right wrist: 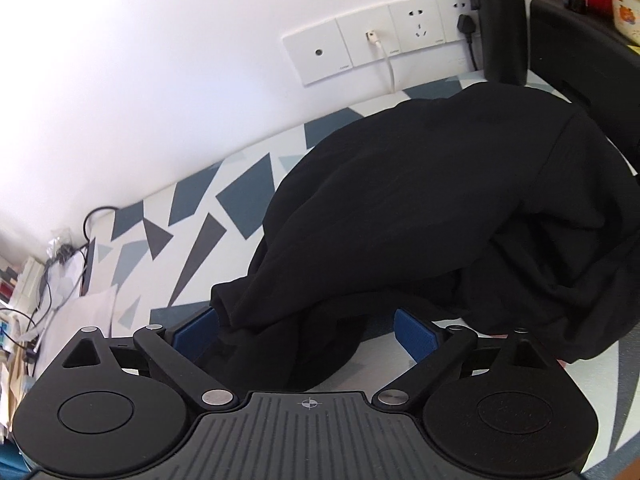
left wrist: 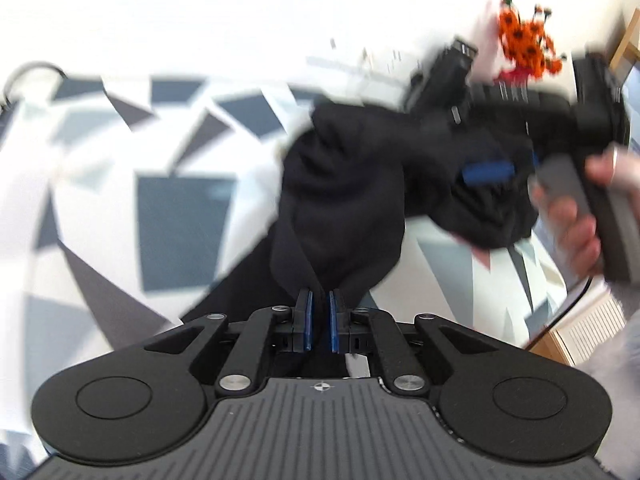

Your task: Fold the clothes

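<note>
A black garment (right wrist: 420, 208) lies heaped on a table with a grey, blue and white geometric cloth (right wrist: 208, 216). In the left wrist view, my left gripper (left wrist: 321, 308) is shut on a gathered edge of the garment (left wrist: 344, 184), which stretches up and to the right. There the right gripper shows blurred, held by a hand (left wrist: 576, 224), with one blue pad (left wrist: 486, 171) against the fabric. In the right wrist view, my right gripper (right wrist: 306, 330) stands wide open. A loose fold of the garment lies between its pads (right wrist: 416, 332) without being pinched.
White wall sockets (right wrist: 372, 48) with plugged cables run along the back wall. A black bottle (right wrist: 502, 20) and a black box (right wrist: 580, 60) stand at the back right. Cables and papers (right wrist: 40, 300) crowd the left edge. Orange flowers (left wrist: 524, 40) stand behind the garment.
</note>
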`<state>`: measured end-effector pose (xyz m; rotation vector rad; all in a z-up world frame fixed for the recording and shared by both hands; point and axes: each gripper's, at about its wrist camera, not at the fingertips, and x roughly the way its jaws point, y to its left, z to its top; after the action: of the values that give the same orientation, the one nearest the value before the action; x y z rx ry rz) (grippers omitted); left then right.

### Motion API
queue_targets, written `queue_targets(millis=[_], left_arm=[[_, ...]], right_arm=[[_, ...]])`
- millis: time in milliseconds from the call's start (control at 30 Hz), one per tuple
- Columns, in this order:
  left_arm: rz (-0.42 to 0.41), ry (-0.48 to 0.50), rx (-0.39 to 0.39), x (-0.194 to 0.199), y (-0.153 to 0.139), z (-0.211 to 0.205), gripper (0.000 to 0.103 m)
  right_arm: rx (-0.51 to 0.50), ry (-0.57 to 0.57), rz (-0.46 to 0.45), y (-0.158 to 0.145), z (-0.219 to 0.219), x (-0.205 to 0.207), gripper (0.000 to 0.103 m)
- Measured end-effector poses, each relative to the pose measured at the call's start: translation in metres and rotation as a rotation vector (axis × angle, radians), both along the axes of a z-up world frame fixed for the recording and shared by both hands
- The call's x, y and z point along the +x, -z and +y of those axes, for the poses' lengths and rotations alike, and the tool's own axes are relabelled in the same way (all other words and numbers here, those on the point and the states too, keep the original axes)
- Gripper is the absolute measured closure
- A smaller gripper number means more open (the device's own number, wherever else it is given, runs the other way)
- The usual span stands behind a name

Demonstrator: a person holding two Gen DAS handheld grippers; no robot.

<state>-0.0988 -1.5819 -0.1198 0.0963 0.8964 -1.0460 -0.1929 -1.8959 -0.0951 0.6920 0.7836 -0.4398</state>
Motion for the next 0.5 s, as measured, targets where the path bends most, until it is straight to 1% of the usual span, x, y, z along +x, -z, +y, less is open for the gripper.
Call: queue_targets(millis=[33, 67, 100, 167, 233, 333, 400, 433, 467, 500], left_arm=[[-0.009, -0.021, 0.000, 0.005, -0.001, 0.001, 0.099], [0.000, -0.039, 0.002, 0.010, -0.001, 0.001, 0.099], [0.027, -0.058, 0.003, 0.014, 0.001, 0.002, 0.100], [0.118, -0.090, -0.016, 0.023, 0.007, 0.003, 0.100], [0.172, -0.094, -0.029, 0.026, 0.015, -0.003, 0.100], [0.195, -0.068, -0.002, 0.031, 0.026, -0.019, 0.101], [0.176, -0.062, -0.004, 0.045, 0.021, -0.028, 0.101], [0.135, -0.075, -0.019, 0.060, 0.013, -0.035, 0.101], [0.074, -0.105, -0.048, 0.077, -0.003, -0.041, 0.101], [0.009, -0.144, -0.092, 0.094, -0.025, -0.044, 0.101]], right_arm=[[0.009, 0.014, 0.001, 0.004, -0.002, -0.003, 0.008], [0.018, 0.028, 0.004, 0.008, -0.004, -0.007, 0.007], [0.027, 0.043, 0.006, 0.012, -0.006, -0.010, 0.007], [0.062, 0.077, 0.024, 0.024, -0.010, -0.010, 0.007], [0.105, 0.114, 0.038, 0.036, -0.013, -0.015, 0.007], [0.127, 0.145, 0.052, 0.045, -0.017, -0.016, 0.007], [0.135, 0.157, 0.055, 0.047, -0.019, -0.014, 0.007], [0.137, 0.160, 0.052, 0.046, -0.020, -0.013, 0.007], [0.136, 0.167, 0.042, 0.044, -0.021, -0.012, 0.007], [0.135, 0.173, 0.031, 0.040, -0.021, -0.010, 0.008]])
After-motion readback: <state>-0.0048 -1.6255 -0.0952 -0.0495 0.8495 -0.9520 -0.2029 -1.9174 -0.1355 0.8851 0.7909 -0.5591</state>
